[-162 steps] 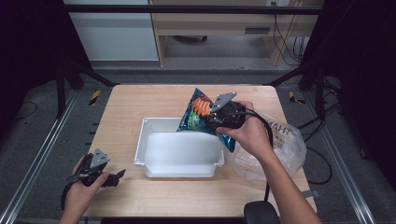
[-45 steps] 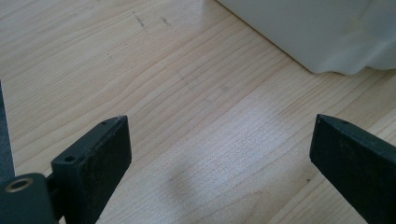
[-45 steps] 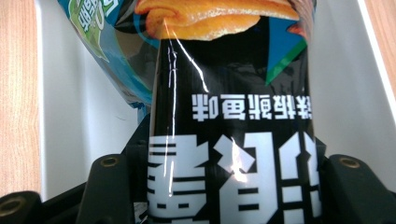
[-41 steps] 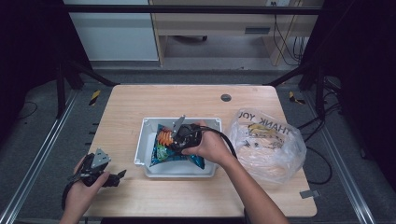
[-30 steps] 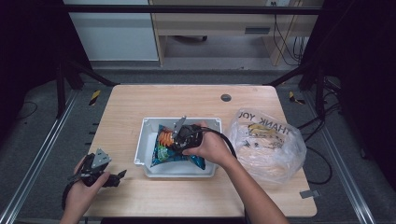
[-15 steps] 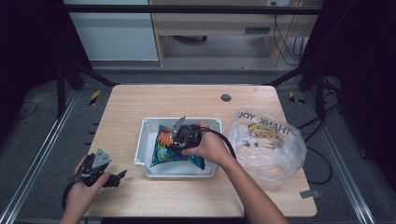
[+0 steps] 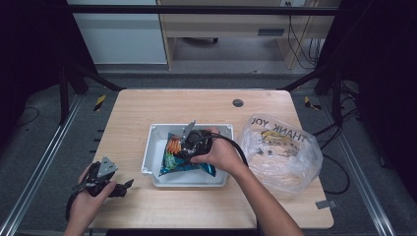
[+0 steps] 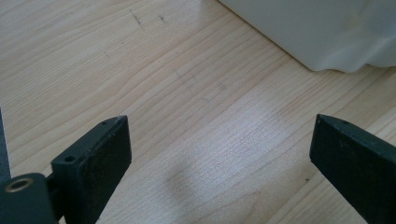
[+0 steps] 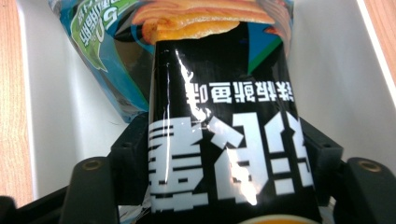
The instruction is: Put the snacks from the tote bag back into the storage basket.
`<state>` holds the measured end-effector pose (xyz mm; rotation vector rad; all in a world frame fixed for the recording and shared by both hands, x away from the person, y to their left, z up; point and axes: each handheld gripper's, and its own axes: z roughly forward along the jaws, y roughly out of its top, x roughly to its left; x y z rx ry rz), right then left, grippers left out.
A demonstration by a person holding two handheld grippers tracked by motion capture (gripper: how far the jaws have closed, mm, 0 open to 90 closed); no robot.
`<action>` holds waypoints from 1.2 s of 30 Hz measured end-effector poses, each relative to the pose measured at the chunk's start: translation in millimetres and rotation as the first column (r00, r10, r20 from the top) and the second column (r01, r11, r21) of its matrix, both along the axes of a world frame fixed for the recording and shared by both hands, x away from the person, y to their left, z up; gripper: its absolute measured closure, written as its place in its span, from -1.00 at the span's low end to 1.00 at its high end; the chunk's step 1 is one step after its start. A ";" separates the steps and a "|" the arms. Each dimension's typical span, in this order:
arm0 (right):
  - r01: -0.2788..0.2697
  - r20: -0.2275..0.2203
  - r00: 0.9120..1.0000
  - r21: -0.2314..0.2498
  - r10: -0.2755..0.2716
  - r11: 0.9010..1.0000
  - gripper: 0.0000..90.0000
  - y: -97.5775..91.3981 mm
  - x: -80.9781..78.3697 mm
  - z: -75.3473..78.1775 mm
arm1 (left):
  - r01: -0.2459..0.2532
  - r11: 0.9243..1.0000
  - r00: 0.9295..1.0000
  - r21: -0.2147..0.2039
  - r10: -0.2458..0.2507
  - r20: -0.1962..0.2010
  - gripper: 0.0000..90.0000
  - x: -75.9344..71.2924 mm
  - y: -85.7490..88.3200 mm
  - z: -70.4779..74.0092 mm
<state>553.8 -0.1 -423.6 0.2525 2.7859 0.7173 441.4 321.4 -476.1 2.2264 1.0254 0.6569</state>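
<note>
In the high view the person's right hand covers much of the right gripper, so its jaw tips are hidden there. In the right gripper view the snack bag hides most of both jaws — only their dark bases show at either side of it. Whether the pads press on the bag is hard to make out; the jaws have just been opening, with the bag between them at a narrow gap.

The snack bag lies flat in the white bin, which stands in the middle of the table. Its long axis runs from the near right of the bin toward the far left, and its blue end with the orange picture points away from the right gripper. The print reads upside down in the right gripper view.

The clear plastic bag sits just right of the bin; its contents are too blurred to tell.

The left gripper rests near the table's front left corner — its jaws stand wide apart over bare wood, holding nothing.
</note>
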 end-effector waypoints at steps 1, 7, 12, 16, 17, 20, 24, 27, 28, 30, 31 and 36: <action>0.003 -0.001 1.000 0.000 -0.003 1.000 -0.30 0.1 -0.1 0.0 | 0.000 1.000 1.000 0.000 0.000 0.000 -0.89 0.0 0.0 0.0; 0.031 0.008 1.000 0.007 -0.031 1.000 -0.48 0.6 0.6 0.0 | -0.001 1.000 1.000 0.000 0.001 0.000 -0.89 -0.1 0.0 0.0; 0.041 0.006 0.999 0.005 -0.041 0.999 -0.54 1.7 -0.8 0.4 | -0.001 1.000 1.000 -0.002 0.001 -0.001 -0.89 0.1 0.3 0.0; 0.054 0.021 0.998 -0.007 -0.054 0.999 -0.61 2.4 -1.1 1.5 | -0.002 1.000 1.000 -0.001 0.002 0.000 -0.89 -0.2 0.5 0.1; 0.054 0.021 0.998 -0.007 -0.054 0.999 -0.61 2.4 -1.1 1.5 | -0.002 1.000 1.000 -0.001 0.002 0.000 -0.89 -0.2 0.5 0.1; 0.069 0.024 0.997 0.002 -0.069 0.998 -0.66 0.0 -0.4 2.5 | -0.004 1.000 1.000 -0.001 0.004 0.000 -0.89 -0.2 0.7 0.2; 0.083 0.031 0.996 0.020 -0.083 0.996 -0.67 -2.5 -1.0 5.1 | -0.005 1.000 1.000 -0.003 0.005 0.000 -0.89 0.1 0.8 0.0; 0.085 0.035 0.996 0.027 -0.085 0.996 -0.67 -4.5 -1.6 7.4 | -0.006 1.000 1.000 -0.002 0.006 0.000 -0.89 0.0 0.8 0.0; 0.088 0.037 0.995 0.030 -0.089 0.996 -0.67 -5.0 -2.1 8.3 | -0.007 1.000 1.000 -0.003 0.007 0.001 -0.89 -0.1 0.8 0.0; 0.092 0.036 0.995 0.034 -0.093 0.995 -0.67 -6.2 -3.0 10.7 | -0.007 1.000 1.000 -0.003 0.007 0.000 -0.89 -0.2 0.9 0.1; 0.091 0.038 0.995 0.042 -0.093 0.995 -0.67 -6.8 -3.2 11.6 | -0.008 1.000 1.000 -0.003 0.008 0.001 -0.89 -0.2 0.9 0.1; 0.097 0.033 0.995 0.056 -0.099 0.994 -0.69 -8.6 -4.6 15.6 | -0.006 1.000 1.000 -0.003 0.006 0.000 -0.89 0.1 0.9 0.0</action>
